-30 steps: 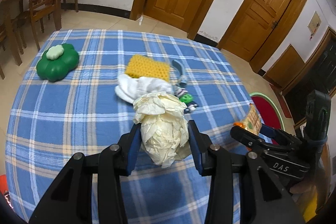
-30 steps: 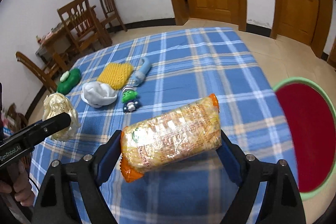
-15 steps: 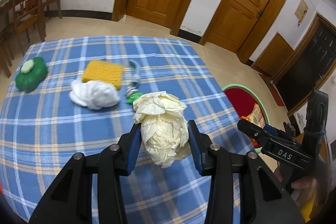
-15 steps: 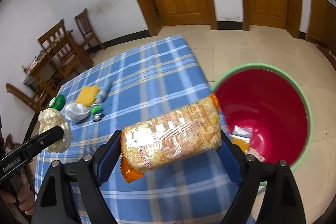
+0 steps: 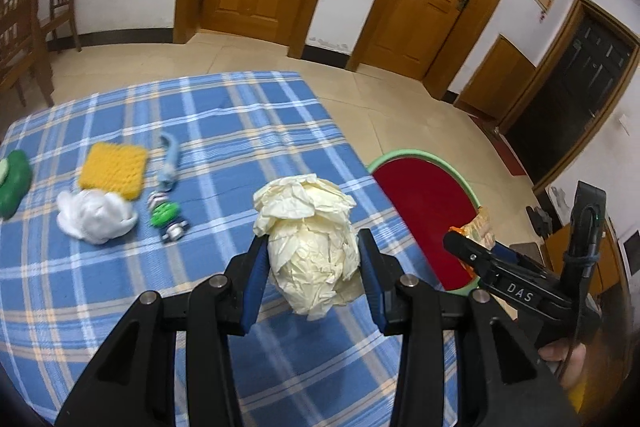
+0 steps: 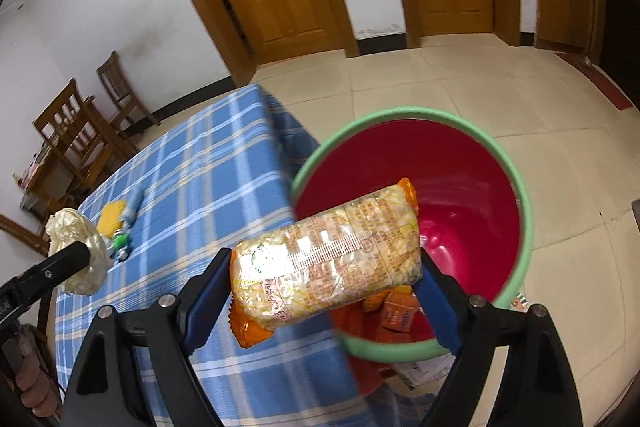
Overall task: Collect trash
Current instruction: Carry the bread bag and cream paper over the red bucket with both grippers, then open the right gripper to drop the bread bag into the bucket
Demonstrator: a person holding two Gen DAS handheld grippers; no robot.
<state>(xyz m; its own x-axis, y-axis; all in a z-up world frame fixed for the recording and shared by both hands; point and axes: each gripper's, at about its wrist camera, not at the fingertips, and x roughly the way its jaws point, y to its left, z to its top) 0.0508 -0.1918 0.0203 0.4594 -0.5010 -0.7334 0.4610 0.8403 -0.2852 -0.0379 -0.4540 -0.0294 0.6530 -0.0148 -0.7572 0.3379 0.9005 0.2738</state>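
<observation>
My left gripper [image 5: 312,267] is shut on a crumpled ball of cream paper [image 5: 308,243] and holds it above the right part of the blue plaid table [image 5: 240,131]. My right gripper [image 6: 324,275] is shut on a noodle packet [image 6: 328,251] with orange ends, held over the near rim of the red bin with a green rim [image 6: 516,187], which stands on the floor beside the table. Orange wrappers [image 6: 394,311] lie in the bin's bottom. The bin [image 5: 424,207] and the right gripper's packet [image 5: 476,227] also show in the left wrist view.
On the table lie a yellow sponge [image 5: 112,173], a white crumpled cloth [image 5: 94,217], a green toy [image 5: 166,215], a pale blue object [image 5: 170,161] and a green box [image 5: 12,183]. Wooden chairs [image 6: 80,135] stand beyond the table. Doors line the far wall.
Both grippers have swung right with their loads. The right gripper with the noodle packet went from above the table to above the bin; the left one moved toward the table's right edge.
</observation>
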